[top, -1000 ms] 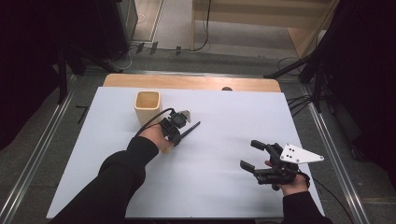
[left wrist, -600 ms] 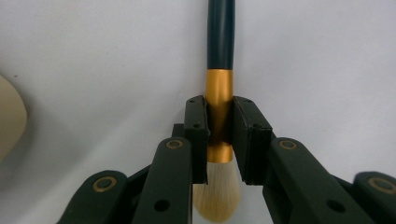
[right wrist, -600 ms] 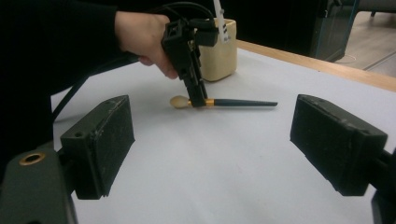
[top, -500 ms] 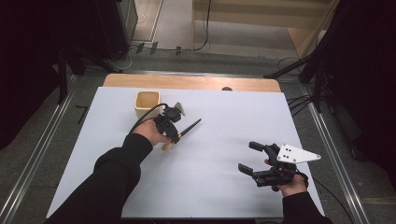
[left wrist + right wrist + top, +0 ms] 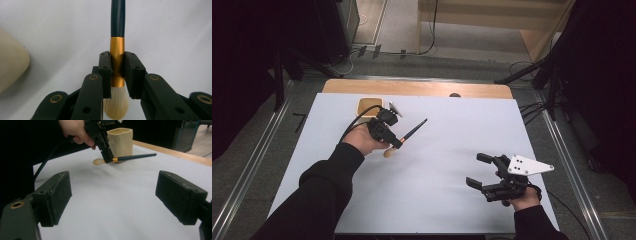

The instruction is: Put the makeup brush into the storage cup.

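1. The left hand-held gripper [image 5: 398, 143] is closed on the makeup brush [image 5: 408, 137]. In the left gripper view its two jaws clamp the gold ferrule [image 5: 117, 62] from either side, with the pale bristle head [image 5: 116, 102] just behind the jaws and the dark handle running forward past them.

2. The brush is carried above the white worktop [image 5: 452, 190], over its left rear part. In the right gripper view the brush [image 5: 125, 158] lies close to level, bristles [image 5: 98, 161] toward the person's side and handle tip pointing away and to the right.

3. The cream cup [image 5: 369, 108] stands upright near the left rear edge of the worktop, just behind the left hand-held gripper. In the high view it is partly covered by that gripper and its cable; in the right gripper view the cup [image 5: 120, 141] shows its open mouth up.

4. Governing relation: the long axis of the brush runs roughly crosswise to the cup's upright axis, and the cup lies behind and to the left of the grasp point. In my judgement the brush would have to be tipped toward vertical and shifted back over the mouth before it could go in.

5. The right hand-held gripper [image 5: 479, 171] has its jaws wide apart and holds nothing. It hangs over the right front of the worktop, well apart from brush and cup; the left is plainly the nearer.
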Demonstrator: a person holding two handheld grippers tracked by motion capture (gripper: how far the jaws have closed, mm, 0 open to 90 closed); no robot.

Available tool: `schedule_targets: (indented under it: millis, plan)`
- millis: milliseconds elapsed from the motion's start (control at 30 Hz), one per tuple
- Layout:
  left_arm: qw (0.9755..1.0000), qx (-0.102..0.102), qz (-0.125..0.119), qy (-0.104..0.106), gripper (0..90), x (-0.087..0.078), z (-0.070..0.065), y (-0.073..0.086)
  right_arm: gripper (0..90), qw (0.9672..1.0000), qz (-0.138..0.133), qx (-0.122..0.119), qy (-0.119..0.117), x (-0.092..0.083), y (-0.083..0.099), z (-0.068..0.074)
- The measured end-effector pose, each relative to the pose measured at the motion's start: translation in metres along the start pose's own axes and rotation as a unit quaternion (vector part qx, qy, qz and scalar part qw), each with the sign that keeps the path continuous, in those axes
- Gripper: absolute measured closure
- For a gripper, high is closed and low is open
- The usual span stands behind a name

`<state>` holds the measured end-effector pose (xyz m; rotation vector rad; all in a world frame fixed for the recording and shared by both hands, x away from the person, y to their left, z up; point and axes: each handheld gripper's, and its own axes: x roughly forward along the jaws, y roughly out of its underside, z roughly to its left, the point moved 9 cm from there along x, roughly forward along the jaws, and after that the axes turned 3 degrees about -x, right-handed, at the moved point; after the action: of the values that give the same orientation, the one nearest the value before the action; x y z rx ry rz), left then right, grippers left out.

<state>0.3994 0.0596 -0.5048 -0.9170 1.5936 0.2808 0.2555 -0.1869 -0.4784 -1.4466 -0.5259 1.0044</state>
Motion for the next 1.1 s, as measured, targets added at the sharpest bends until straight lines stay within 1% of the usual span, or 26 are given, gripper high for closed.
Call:
schedule_targets:
  millis: [67,167,233,300,367,467,500,533,600,667,733,767,800,833,867,933,967,1000,1033,1067,1100]
  plan:
    - [0.9999,0.001,-0.012,0.009,77.7,-0.005,-0.002,0.001,14.4,1.0,0.0,0.003,-0.003,0.001,0.0,0.001]
    - [0.9995,0.005,-0.024,0.022,77.7,-0.012,-0.006,0.004,14.4,1.0,0.006,0.003,-0.002,0.001,0.0,0.001]
    - [0.9992,0.008,-0.026,0.027,77.8,-0.014,-0.008,0.007,14.4,0.9999,0.01,0.003,0.0,0.002,0.001,0.0]
    - [0.9988,0.011,-0.033,0.034,77.8,-0.016,-0.011,0.011,14.5,1.0,0.009,0.0,0.001,0.002,0.001,0.0]
    - [0.9982,0.014,-0.043,0.039,77.8,-0.019,-0.013,0.015,14.5,0.9999,0.011,0.004,0.0,0.003,0.001,0.001]
    - [0.9971,0.02,-0.054,0.05,77.8,-0.023,-0.017,0.021,14.4,0.9999,0.016,0.005,-0.004,0.005,0.003,0.001]
    - [0.9966,0.019,-0.061,0.053,77.8,-0.025,-0.019,0.023,14.4,0.9999,0.016,0.005,-0.005,0.006,0.003,0.001]
    - [0.9959,0.021,-0.066,0.059,77.8,-0.027,-0.02,0.025,14.4,0.9998,0.015,0.008,-0.008,0.008,0.002,0.002]
    - [0.9946,0.02,-0.077,0.066,77.7,-0.029,-0.023,0.03,14.4,0.9997,0.017,0.005,-0.014,0.01,0.001,0.004]
    - [0.9938,0.024,-0.084,0.069,77.8,-0.031,-0.025,0.036,14.4,0.9995,0.022,0.003,-0.025,0.012,0.001,0.008]
    - [0.9927,0.028,-0.091,0.074,77.8,-0.032,-0.027,0.041,14.3,0.9989,0.035,-0.004,-0.031,0.014,0.002,0.01]
    - [0.9923,0.029,-0.095,0.074,77.7,-0.033,-0.029,0.043,14.3,0.9988,0.037,-0.007,-0.031,0.015,0.002,0.01]
    - [0.9922,0.035,-0.097,0.071,77.7,-0.033,-0.029,0.046,14.3,0.9988,0.038,-0.008,-0.029,0.017,0.002,0.01]
    - [0.9919,0.036,-0.097,0.074,77.7,-0.034,-0.03,0.048,14.3,0.9989,0.04,-0.004,-0.025,0.018,0.002,0.01]
    - [0.9911,0.039,-0.104,0.073,77.8,-0.034,-0.031,0.05,14.3,0.9989,0.044,0.0,-0.019,0.019,0.002,0.008]
    - [0.9908,0.042,-0.103,0.076,77.7,-0.033,-0.033,0.055,14.4,0.9989,0.047,0.006,-0.004,0.022,0.002,0.006]
    - [0.9905,0.044,-0.106,0.076,77.7,-0.033,-0.032,0.058,14.4,0.9989,0.046,0.01,-0.003,0.023,0.002,0.006]
    - [0.9902,0.044,-0.104,0.083,77.7,-0.033,-0.034,0.061,14.4,0.9991,0.042,0.007,-0.007,0.024,0.001,0.007]
    - [0.9899,0.05,-0.108,0.077,77.7,-0.033,-0.034,0.064,14.3,0.9991,0.041,0.004,-0.01,0.025,0.0,0.008]
    - [0.9896,0.047,-0.11,0.08,77.7,-0.033,-0.036,0.066,14.3,0.9992,0.037,-0.001,-0.012,0.025,-0.002,0.009]
    - [0.9891,0.052,-0.11,0.082,77.7,-0.034,-0.037,0.069,14.4,0.9992,0.036,-0.002,-0.015,0.026,-0.003,0.01]
